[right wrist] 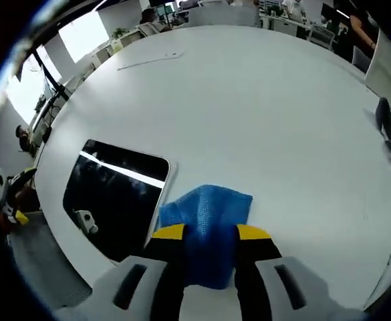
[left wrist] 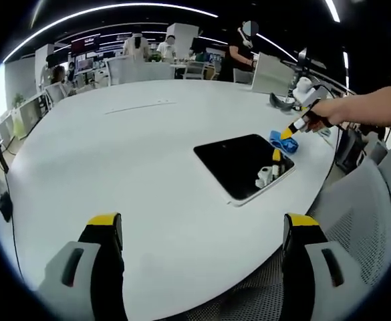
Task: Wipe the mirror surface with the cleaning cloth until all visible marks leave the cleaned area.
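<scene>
Round white table (left wrist: 135, 147) in an open office carries the rectangular mirror (right wrist: 111, 194) near its edge. Blue cleaning cloth (right wrist: 208, 214) lies just beside the mirror, pinched in right gripper (right wrist: 210, 235), likely poised for wiping. Left gripper (left wrist: 202, 227) hangs back, jaws apart, empty.

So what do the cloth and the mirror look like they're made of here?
The cleaning cloth, held in the right tool, looks like soft blue woven or microfibre fabric: it bunches and shows fine texture. The mirror seems glossy dark glass in a pale frame, since it reflects ceiling lights; the frame's material is unclear.
</scene>
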`<move>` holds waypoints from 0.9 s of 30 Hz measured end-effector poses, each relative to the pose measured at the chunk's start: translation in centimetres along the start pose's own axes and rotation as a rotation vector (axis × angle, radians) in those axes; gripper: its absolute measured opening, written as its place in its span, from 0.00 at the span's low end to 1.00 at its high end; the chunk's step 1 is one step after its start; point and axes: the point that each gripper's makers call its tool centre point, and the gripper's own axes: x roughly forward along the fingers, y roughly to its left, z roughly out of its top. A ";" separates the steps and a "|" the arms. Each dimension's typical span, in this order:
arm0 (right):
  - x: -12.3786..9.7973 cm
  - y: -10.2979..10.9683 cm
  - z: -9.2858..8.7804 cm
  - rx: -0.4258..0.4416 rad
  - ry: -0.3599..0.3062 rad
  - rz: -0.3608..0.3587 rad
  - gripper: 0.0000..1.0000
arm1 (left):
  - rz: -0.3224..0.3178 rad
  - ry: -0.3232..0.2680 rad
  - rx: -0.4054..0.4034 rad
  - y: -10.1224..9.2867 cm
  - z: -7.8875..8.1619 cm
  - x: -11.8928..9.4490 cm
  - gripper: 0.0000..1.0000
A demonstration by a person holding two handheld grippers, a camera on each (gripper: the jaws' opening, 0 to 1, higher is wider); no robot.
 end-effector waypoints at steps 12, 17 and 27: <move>0.7 -0.5 -0.5 -0.085 0.023 -0.094 0.04 | -0.006 0.010 0.010 -0.3 -0.2 0.0 0.99; 0.7 -0.9 -0.3 -0.033 0.019 -0.108 0.01 | -0.010 0.014 0.013 -0.4 -0.2 0.1 0.99; 0.3 -0.5 -0.4 0.057 0.058 -0.087 0.01 | -0.010 -0.011 0.019 -0.4 0.3 0.0 0.99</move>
